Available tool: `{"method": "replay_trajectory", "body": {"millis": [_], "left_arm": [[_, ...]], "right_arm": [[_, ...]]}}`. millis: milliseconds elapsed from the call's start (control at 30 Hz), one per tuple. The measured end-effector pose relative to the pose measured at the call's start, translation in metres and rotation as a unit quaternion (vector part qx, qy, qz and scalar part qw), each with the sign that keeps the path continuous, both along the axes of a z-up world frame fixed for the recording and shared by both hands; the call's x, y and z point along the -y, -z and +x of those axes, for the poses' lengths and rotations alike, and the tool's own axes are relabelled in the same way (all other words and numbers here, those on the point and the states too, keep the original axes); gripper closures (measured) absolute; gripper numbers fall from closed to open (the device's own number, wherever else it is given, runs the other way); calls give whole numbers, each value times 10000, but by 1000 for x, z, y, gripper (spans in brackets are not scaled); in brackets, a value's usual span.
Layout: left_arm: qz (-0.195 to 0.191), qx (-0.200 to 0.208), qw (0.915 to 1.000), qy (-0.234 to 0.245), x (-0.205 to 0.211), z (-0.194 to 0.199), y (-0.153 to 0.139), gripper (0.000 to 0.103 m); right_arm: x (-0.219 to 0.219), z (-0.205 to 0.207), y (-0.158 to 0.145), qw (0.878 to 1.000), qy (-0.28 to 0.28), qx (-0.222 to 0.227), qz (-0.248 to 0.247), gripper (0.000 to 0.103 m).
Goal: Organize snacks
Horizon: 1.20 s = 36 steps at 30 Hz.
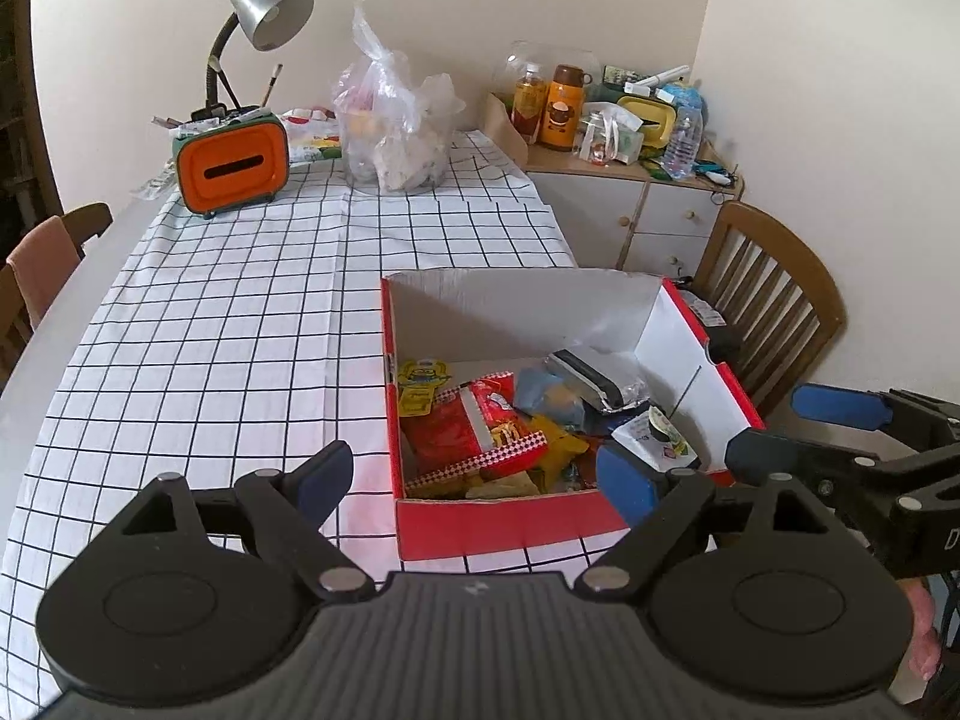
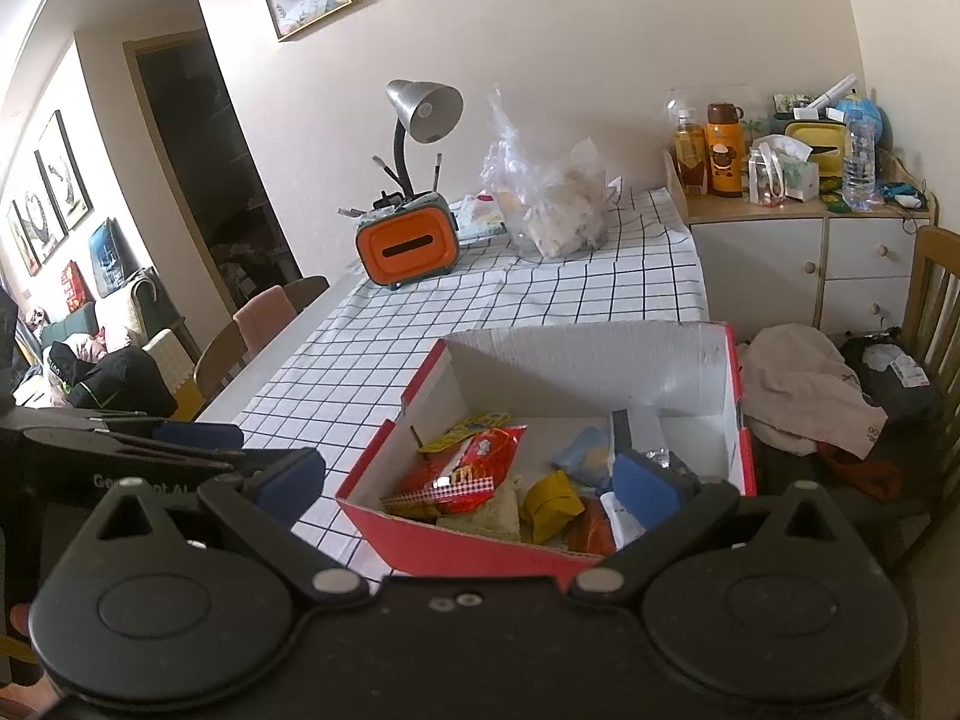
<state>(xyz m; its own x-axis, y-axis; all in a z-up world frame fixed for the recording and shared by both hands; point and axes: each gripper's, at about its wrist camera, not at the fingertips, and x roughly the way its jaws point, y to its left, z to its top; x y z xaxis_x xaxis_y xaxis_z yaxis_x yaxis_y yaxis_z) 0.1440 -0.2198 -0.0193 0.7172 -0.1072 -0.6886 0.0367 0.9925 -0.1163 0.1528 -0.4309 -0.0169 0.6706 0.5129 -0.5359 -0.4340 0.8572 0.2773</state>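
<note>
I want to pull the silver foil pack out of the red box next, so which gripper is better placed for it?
Probably the right gripper: it is open over the box's right half, and the silver foil pack lies there. The left gripper, also open, hangs nearer the box's left wall.

Open box (image 1: pixel 498 525) top; tall far flap (image 1: pixel 510 306).

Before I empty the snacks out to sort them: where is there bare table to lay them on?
The widest free patch is the checked cloth between the red box and the orange holder. The box's far corner is bare too. The cloth's far end is crowded by the plastic bag, and the cabinet top is full.
</note>
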Motion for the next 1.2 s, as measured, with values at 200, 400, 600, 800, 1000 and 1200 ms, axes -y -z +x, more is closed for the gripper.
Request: {"method": "replay_trajectory", "body": {"millis": [200, 400, 600, 800, 1000, 1200], "left_arm": [[-4, 4, 10000, -1, 1, 1, 0, 14], [-47, -33, 10000, -24, 1, 2, 2, 14], [-117, -91, 9999, 24, 1, 4, 4, 14], [-140, -143, 9998, 3, 0, 5, 6, 14], [-90, -101, 9999, 8, 2, 5, 6, 14], [-112, -78, 9999, -20, 0, 6, 6, 14]], "right_arm": [[1, 2, 3, 10000, 23, -50, 24, 0], [1, 2, 3, 10000, 19, -54, 28, 0], [2, 3, 6, 9999, 14, -101, 61, 0], [3, 5, 7, 9998, 8, -152, 112, 0], [4, 6, 9, 9997, 8, -189, 139, 0], [5, 8, 9, 9996, 3, -222, 163, 0]]}}
